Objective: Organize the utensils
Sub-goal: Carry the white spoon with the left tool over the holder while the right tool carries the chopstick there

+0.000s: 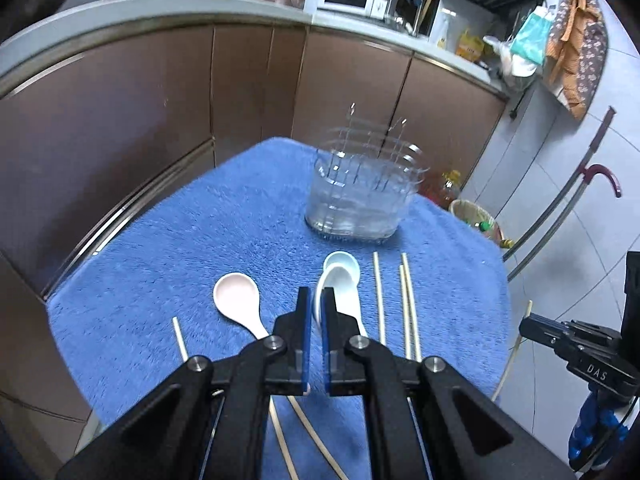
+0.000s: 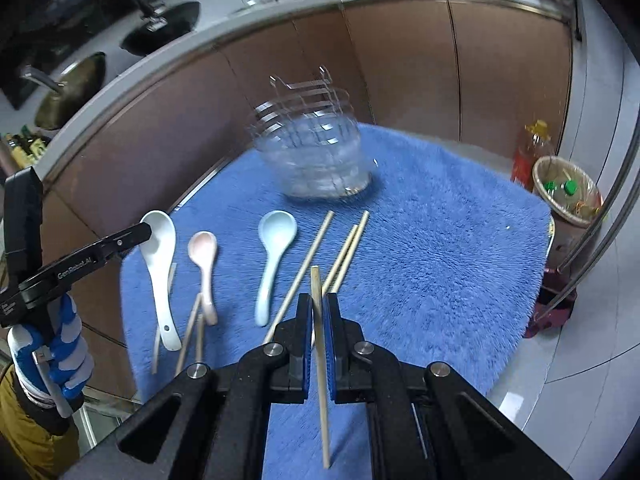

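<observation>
The left claw (image 1: 316,312) is clamped on a white spoon (image 2: 160,264), the right claw (image 2: 319,316) on a single chopstick (image 2: 320,360), both lifted just in front of the clear holder (image 2: 312,152). The spoon looks glazed, slippery and breakable; grip its handle. The chopstick is light and stiff. Readable: "GenRobot.AI", probably "DAS".

We look from just behind each pair of jaws, angled down over the near edge of the blue-covered surface (image 1: 160,240) toward the far cabinets. Our left view sits close above the spoons; our right view hangs farther right. Both share the clear holder (image 1: 360,196) (image 2: 316,152), and each catches the other gripper at its edge.
</observation>
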Available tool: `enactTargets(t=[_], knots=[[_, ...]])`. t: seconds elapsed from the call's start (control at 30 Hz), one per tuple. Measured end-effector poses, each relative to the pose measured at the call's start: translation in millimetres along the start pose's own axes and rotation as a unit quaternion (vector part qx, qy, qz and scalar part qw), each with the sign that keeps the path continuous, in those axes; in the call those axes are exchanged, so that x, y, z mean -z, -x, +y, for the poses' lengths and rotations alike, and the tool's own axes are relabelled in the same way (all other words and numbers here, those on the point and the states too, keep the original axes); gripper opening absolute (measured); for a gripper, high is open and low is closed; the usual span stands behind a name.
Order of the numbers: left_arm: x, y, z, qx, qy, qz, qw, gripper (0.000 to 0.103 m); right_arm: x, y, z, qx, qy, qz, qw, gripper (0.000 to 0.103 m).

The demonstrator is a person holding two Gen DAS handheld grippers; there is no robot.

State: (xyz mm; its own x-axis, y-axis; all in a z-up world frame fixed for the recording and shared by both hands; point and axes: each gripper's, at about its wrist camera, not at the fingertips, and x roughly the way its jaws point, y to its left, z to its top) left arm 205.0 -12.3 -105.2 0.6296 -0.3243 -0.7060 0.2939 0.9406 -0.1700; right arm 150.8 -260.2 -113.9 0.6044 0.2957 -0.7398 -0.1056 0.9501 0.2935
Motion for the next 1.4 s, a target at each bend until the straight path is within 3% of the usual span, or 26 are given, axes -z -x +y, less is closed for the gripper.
enactTargets(t=[0.3,0.77,1.07,1.4], knots=[[12.0,63.7,-14.8,-0.017,0.002,-0.044,0.9989,0.004,14.3,44.4,24.3,-0.019,0.020,-0.039,0.999,0.006],[-14.0,84.6,-10.9,-0.022,0.011,-0.079,0.9966,0.004,-14.3,72.4,23.0,-0.027,0.027,-0.087,0.995,0.006],[-62.7,70.5,-15.4,-0.034,0.016,-0.106,0.9936,0.004,-59.7,81.1,19.8,-0.036,0.036,-0.131,0.990,0.006],[-148.6,19.1,-30.2,-0.089,0.015,-0.168,0.9816,0.004,-140.8,72.9,11.6,-0.044,0.036,-0.240,0.969,0.006]])
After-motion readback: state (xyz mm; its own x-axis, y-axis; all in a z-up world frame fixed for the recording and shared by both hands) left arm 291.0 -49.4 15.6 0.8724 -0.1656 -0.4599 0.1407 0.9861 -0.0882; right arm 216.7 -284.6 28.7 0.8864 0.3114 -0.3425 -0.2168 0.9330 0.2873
